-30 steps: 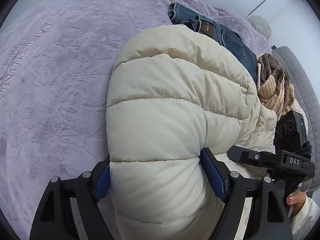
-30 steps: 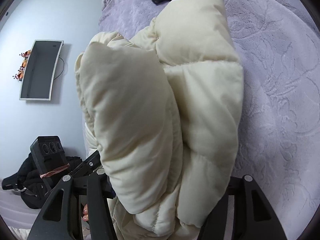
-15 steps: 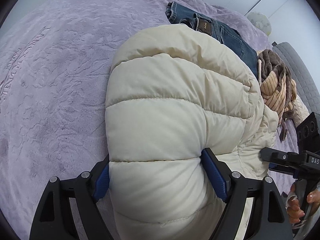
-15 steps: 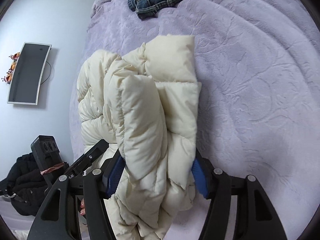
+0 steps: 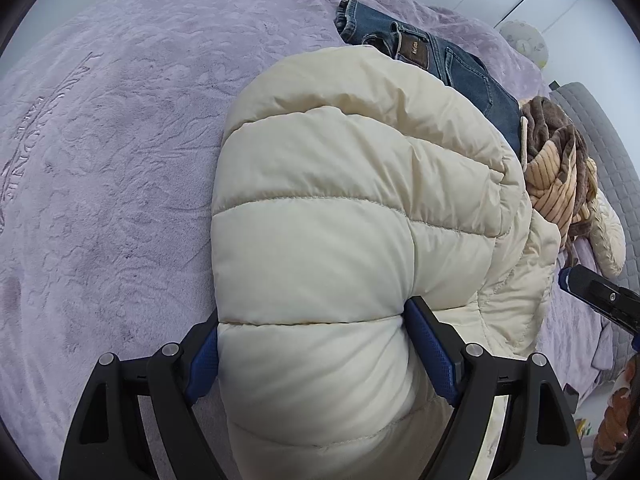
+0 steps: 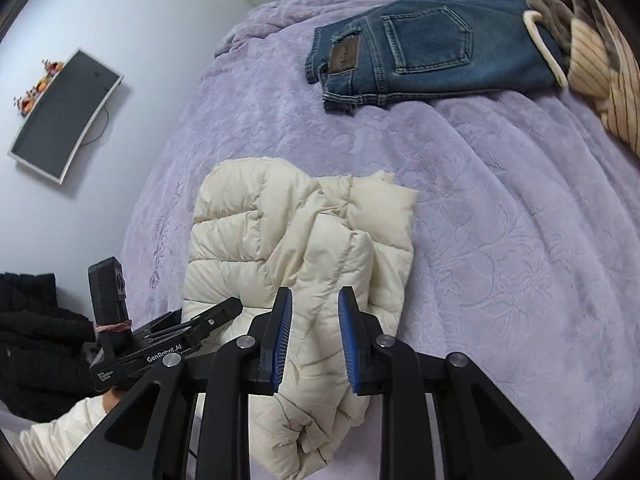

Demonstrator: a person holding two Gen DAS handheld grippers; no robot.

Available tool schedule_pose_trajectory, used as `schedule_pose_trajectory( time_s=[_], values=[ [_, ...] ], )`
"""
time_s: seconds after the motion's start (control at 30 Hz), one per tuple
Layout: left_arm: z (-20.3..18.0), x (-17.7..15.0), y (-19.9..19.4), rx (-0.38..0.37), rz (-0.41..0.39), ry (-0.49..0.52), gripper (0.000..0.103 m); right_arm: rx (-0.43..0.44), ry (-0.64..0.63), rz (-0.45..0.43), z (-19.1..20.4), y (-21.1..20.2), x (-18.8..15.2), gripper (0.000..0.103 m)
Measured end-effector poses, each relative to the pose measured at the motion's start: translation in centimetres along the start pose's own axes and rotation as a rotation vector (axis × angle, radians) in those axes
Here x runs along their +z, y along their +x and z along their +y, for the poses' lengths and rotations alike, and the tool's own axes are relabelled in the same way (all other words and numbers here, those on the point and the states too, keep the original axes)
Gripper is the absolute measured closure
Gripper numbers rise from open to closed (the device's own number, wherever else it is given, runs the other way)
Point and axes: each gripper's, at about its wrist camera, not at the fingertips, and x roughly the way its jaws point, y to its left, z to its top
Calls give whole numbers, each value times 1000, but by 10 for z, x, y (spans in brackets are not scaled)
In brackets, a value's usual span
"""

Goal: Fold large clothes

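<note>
A cream puffer jacket (image 5: 348, 216) lies folded in a thick bundle on the purple bed cover (image 5: 100, 140). My left gripper (image 5: 312, 344) is shut on a thick fold of the jacket, blue pads pressed into both sides. In the right wrist view the jacket (image 6: 296, 248) lies on the cover below my right gripper (image 6: 314, 336). The right jaws stand partly apart above the fabric and hold nothing. The left gripper (image 6: 208, 320) shows at the jacket's left edge.
Folded blue jeans (image 6: 420, 60) lie at the far side of the bed. A brown and striped garment (image 6: 592, 40) is piled to their right. A monitor (image 6: 64, 108) hangs on the wall at left. A grey quilted headboard (image 5: 608, 152) stands at right.
My right gripper has let go of the jacket and pulled up and back, its jaws now narrower. The jacket bundle has settled on the bed. The left gripper keeps its hold.
</note>
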Motion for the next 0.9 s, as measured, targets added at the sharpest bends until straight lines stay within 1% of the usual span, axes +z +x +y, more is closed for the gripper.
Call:
schedule_pose_trajectory(
  time_s=[0.1,0.17,0.3,0.33,0.4,0.47,0.5,0.53,0.63,0.77,0.83,0.9],
  values=[
    [-3,4,-6,17,8,-3,19,-57,-54,19,10,9,1,77],
    [-4,5,-14,28,-4,-3,19,-79,-69,21,10,12,1,77],
    [-3,1,-38,35,-53,13,19,-100,-41,31,-3,22,3,77],
    [-3,-1,-44,29,-63,18,19,-109,-29,31,-7,23,3,77],
    [-5,-6,-57,-10,-78,35,19,-121,-7,27,-16,24,4,77],
    [-12,-14,-67,-47,-85,79,19,-127,13,27,-24,25,3,77],
    [-18,-19,-69,-53,-80,112,19,-124,21,29,-26,26,3,77],
    [-23,-24,-67,-49,-70,149,19,-119,27,33,-29,27,3,77],
    [-35,-44,-48,10,-20,232,19,-132,18,46,-32,37,1,77],
    [-45,-62,-30,53,-29,296,18,-175,6,100,-42,67,-6,77],
    [-50,-64,-27,70,-27,305,17,-167,31,128,-52,81,-10,77],
    [-51,-64,-27,79,-24,301,17,-152,78,136,-58,80,-13,77]
  ],
)
